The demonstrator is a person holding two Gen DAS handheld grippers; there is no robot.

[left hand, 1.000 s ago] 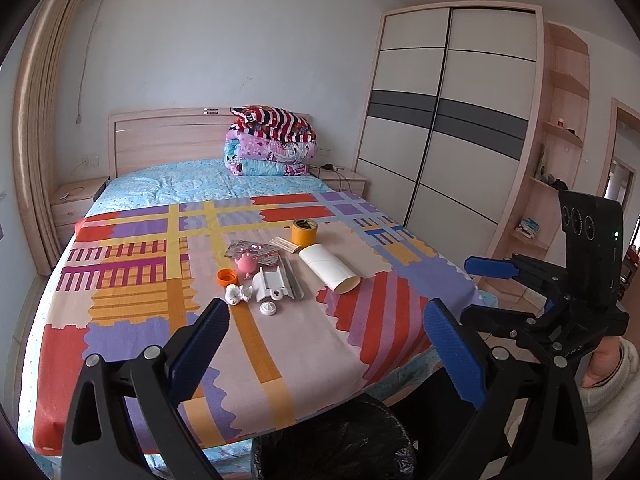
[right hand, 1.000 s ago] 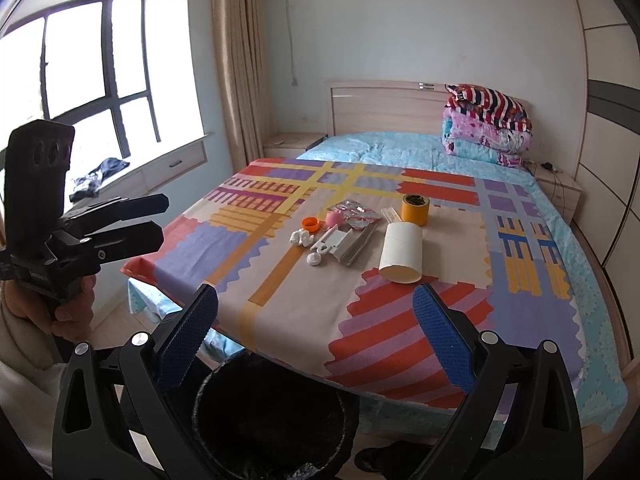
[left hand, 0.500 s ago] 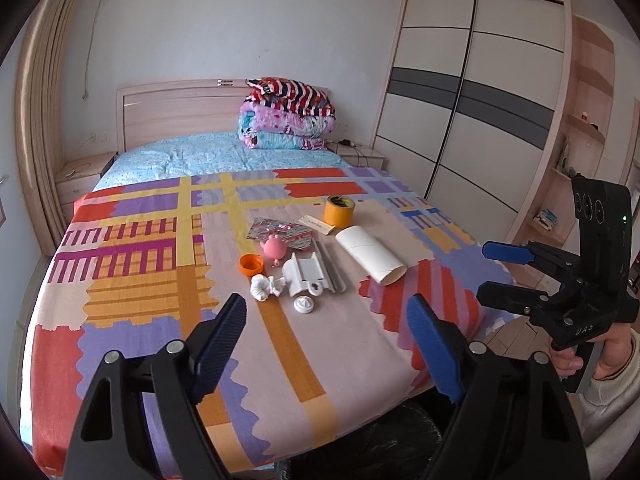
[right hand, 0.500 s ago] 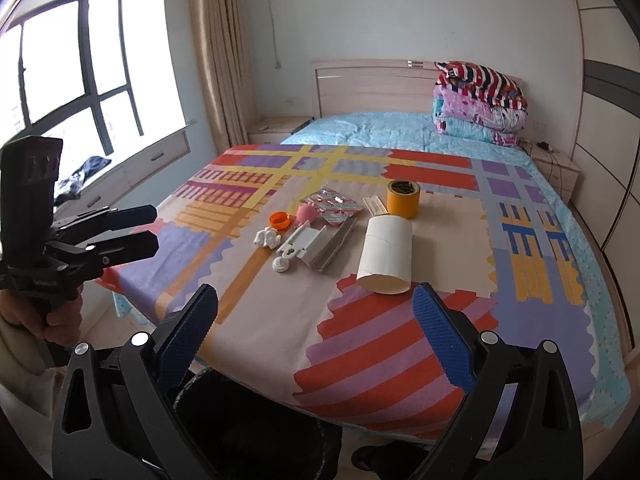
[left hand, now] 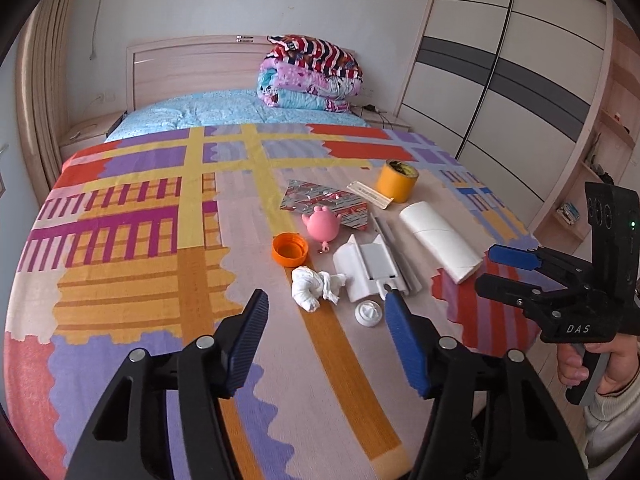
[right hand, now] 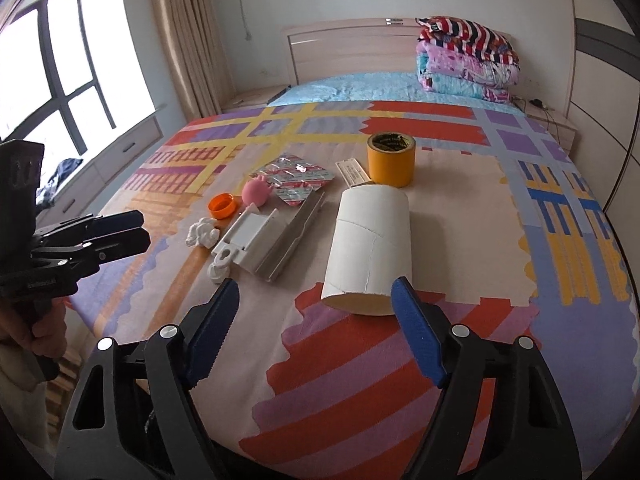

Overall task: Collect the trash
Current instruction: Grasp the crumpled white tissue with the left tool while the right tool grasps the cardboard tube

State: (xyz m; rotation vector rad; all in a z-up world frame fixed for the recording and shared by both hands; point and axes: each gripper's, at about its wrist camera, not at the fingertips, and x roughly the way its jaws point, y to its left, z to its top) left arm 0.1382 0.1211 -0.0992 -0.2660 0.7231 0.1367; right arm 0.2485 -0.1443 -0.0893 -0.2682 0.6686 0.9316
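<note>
risk first: closing too early on both sides. left gripper (left hand: 324,312) narrowing its jaws above the patterned bedspread (left hand: 132,280) with nothing between the pads, short of the crumpled white tissue (left hand: 314,288) and the small white cap (left hand: 369,313); pinching air or snagging the cloth likely if the narrowing finishes before arrival. right gripper (right hand: 314,300) also narrowing, empty, lined up on the near open end of the white cardboard tube (right hand: 370,244); tube wide and lying on its side, so a span gone too small would strike the rim and roll or shove it across the bed rather than straddle it. thin wall, already cracked along a seam, so probably crushes under a hard squeeze. crowding a further hazard: tissue, cap, white plastic bracket (left hand: 368,266), orange lid (left hand: 289,249), pink toy (left hand: 323,227), foil blister packs (left hand: 320,200) and yellow tape roll (left hand: 397,181) all close together, so a wide sweep could knock neighbours or lift a non-trash piece. whether toy and tape count as trash, unclear.

pose: both tools tilted downward toward the bed from its foot, side by side. left one aimed at the tissue cluster, right one at the tube. each tool gripped in a hand (left hand: 592,364) by its trigger handle, seen at the edge of the other's view.
</note>
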